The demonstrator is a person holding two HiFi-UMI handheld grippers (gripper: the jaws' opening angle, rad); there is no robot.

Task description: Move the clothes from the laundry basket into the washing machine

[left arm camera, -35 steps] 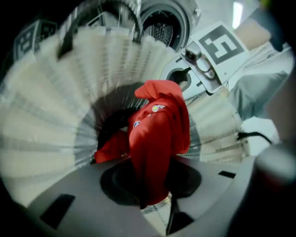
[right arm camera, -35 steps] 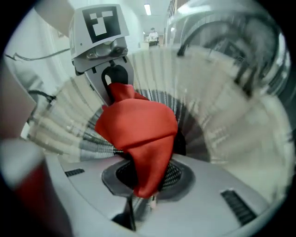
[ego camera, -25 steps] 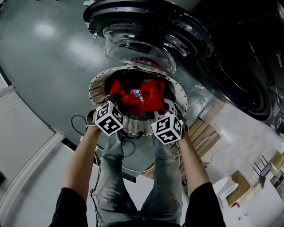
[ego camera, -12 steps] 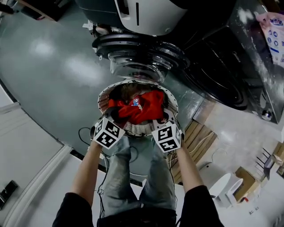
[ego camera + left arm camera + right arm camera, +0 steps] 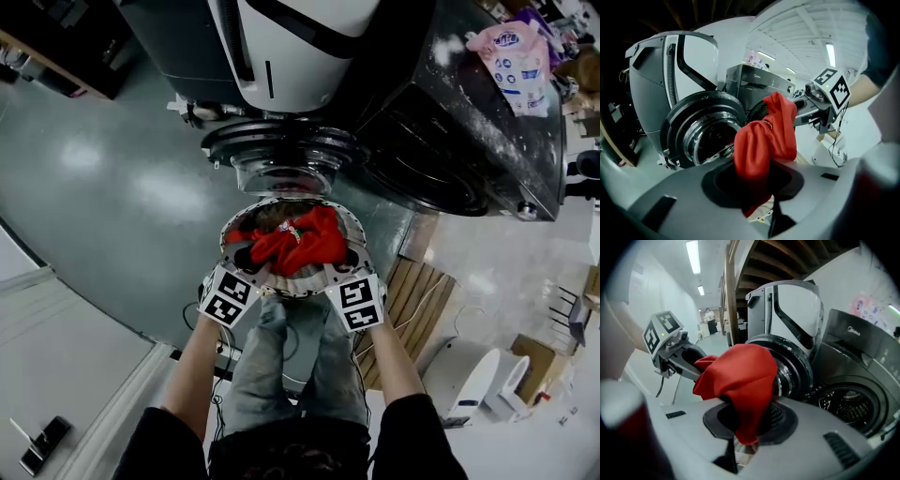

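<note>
Red cloth (image 5: 298, 240): bright and crumpled, slung between both claws above the laundry basket (image 5: 281, 283), by the washing machine (image 5: 300, 47).
Left claw (image 5: 247, 255): clamped on one end.
Right claw (image 5: 352, 255): clamped on the other.

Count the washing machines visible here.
2: a white machine directly beyond the basket, and a dark machine beside it on the right. Others may be out of view.

A: Upper right?
B: Pink printed plastic pouch (image 5: 514, 56), lying on top of a dark grey front-loading machine (image 5: 487, 131).
A: Floor level?
B: Pale slatted wooden pallet (image 5: 427, 281); brown cardboard box (image 5: 532, 361); glossy grey-green floor (image 5: 94, 187).
</note>
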